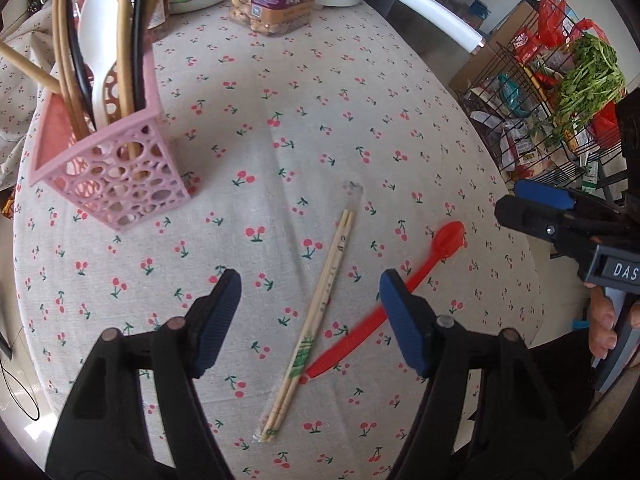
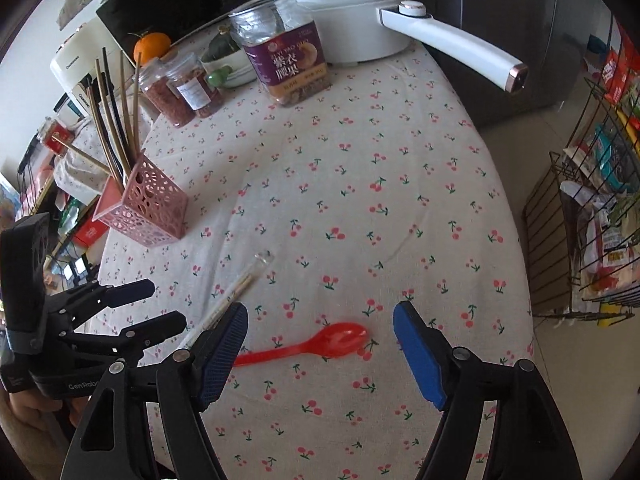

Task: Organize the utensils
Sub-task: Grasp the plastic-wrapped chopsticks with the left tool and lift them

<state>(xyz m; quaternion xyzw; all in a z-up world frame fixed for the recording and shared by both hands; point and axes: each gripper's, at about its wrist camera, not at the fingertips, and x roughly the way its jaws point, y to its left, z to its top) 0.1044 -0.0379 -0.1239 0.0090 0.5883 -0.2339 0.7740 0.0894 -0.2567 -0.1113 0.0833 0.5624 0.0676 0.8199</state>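
A pair of wrapped wooden chopsticks lies on the cherry-print tablecloth, between the fingers of my left gripper, which is open above it. A red plastic spoon lies beside the chopsticks; my right gripper hangs open over its bowl. The red spoon runs behind the left gripper's right finger. A pink perforated holder stands at the left with chopsticks and a white spoon in it. Each view shows the other gripper at its edge: the right gripper, the left gripper.
At the table's far end stand a nut jar, a white pot whose long handle overhangs the edge, two small jars and an orange. A wire rack of packets and greens stands off the table's right edge.
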